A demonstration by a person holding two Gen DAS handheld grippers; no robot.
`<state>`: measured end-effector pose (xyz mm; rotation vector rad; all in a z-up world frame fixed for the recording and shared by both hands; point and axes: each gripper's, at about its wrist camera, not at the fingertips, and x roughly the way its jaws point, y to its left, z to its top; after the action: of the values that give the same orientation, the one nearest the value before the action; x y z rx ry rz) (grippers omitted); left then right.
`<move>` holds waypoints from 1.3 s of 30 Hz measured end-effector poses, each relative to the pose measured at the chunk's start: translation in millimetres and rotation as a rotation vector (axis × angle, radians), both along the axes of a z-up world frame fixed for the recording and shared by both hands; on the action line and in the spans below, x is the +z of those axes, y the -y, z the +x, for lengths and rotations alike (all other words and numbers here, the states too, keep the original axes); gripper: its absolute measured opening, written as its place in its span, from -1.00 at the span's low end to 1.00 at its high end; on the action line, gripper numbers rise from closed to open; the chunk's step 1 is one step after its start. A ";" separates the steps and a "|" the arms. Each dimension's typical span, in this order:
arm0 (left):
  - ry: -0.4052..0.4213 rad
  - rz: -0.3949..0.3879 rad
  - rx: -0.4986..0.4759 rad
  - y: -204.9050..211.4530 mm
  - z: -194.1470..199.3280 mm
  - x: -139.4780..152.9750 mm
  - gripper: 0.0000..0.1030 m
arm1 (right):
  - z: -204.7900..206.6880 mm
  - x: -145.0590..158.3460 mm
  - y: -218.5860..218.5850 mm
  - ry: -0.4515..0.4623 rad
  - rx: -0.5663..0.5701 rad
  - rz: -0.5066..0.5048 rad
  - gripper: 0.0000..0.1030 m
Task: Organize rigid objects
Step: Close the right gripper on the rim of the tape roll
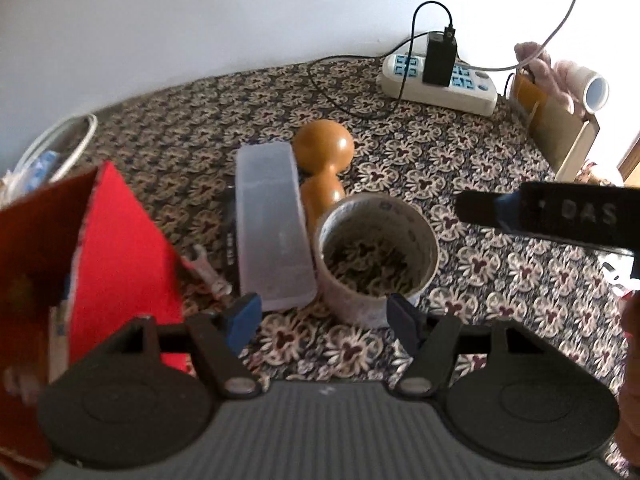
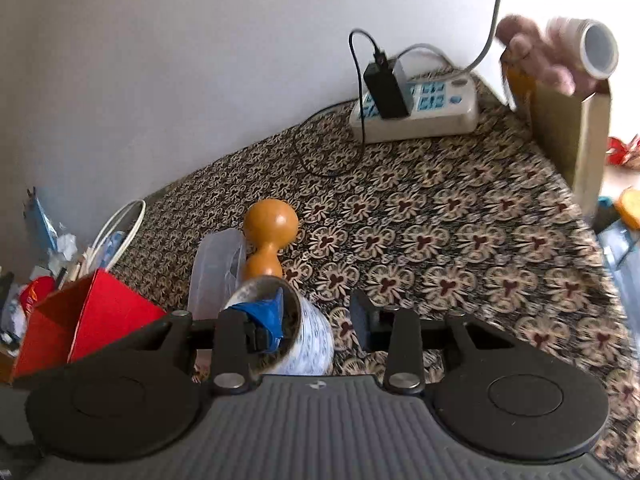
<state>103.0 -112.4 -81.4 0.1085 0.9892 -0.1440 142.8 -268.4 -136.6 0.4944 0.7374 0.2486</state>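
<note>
The roll of tape [image 1: 376, 258] is standing on its flat side on the patterned tabletop [image 1: 500, 152], at about six o'clock from the wooden dumbbell-shaped piece [image 1: 324, 160] and just beside the translucent plastic case [image 1: 272, 224], which is lying at its nine o'clock. A small metal wrench [image 1: 208, 270] is showing past the case, next to the red box [image 1: 120, 248] at the far nine o'clock side.

The left tool [image 1: 324, 316] is hanging with its jaws spread wide and nothing between them, its blue pads sitting just short of the roll at the roll's six o'clock. The right tool [image 2: 320, 316] is holding its jaws apart too, more narrowly; in its own view the left pad is overlapping the roll's rim, but whether it is touching cannot be told, and nothing is being pinched.

The roll is looking light, stiff and hollow, a rigid ring that should not crush under a moderate squeeze. Its outer face is probably smooth and a little slippery, so the safest hold is likely across the wall, one pad inside the hole and one outside, or across the full width if the jaws are reaching. The wooden piece is probably heavier and rounded; its narrow waist is the sensible place to grip. The case is looking light and slick, best taken across its short width.
</note>
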 end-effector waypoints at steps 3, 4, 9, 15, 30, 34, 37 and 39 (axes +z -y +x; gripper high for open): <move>0.002 -0.044 -0.019 1.4 7.3 -5.3 0.36 | 16.1 -10.6 -4.3 -0.033 0.019 0.021 -0.62; 0.005 -0.053 -0.024 2.7 9.2 -5.9 0.36 | 20.7 -13.7 -7.1 -0.041 0.028 0.021 -0.62; 0.004 -0.109 -0.044 -2.2 9.7 -5.9 0.35 | 28.1 -22.9 -17.6 -0.060 0.083 0.077 -0.62; 0.005 -0.172 -0.095 -2.3 15.9 -8.2 0.35 | 35.3 -38.2 -28.7 -0.109 0.093 0.062 -0.65; 0.003 -0.199 -0.174 1.4 -4.6 -11.7 0.29 | 3.2 -44.8 -17.2 -0.147 0.060 0.061 -0.86; -0.001 -0.213 -0.193 -2.5 -30.9 -3.8 0.24 | -16.0 -38.2 -16.8 -0.148 0.079 0.048 -0.87; -0.005 -0.213 -0.207 -5.5 -52.0 0.5 0.21 | -34.3 -35.5 -16.8 -0.156 0.098 0.044 -0.88; -0.001 -0.211 -0.212 -8.0 -66.8 3.7 0.20 | -46.5 -34.1 -18.1 -0.166 0.113 0.045 -0.88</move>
<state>36.2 -104.3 -77.7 0.0193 0.9569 -0.4413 96.3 -250.3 -170.8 0.5213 0.9241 0.3329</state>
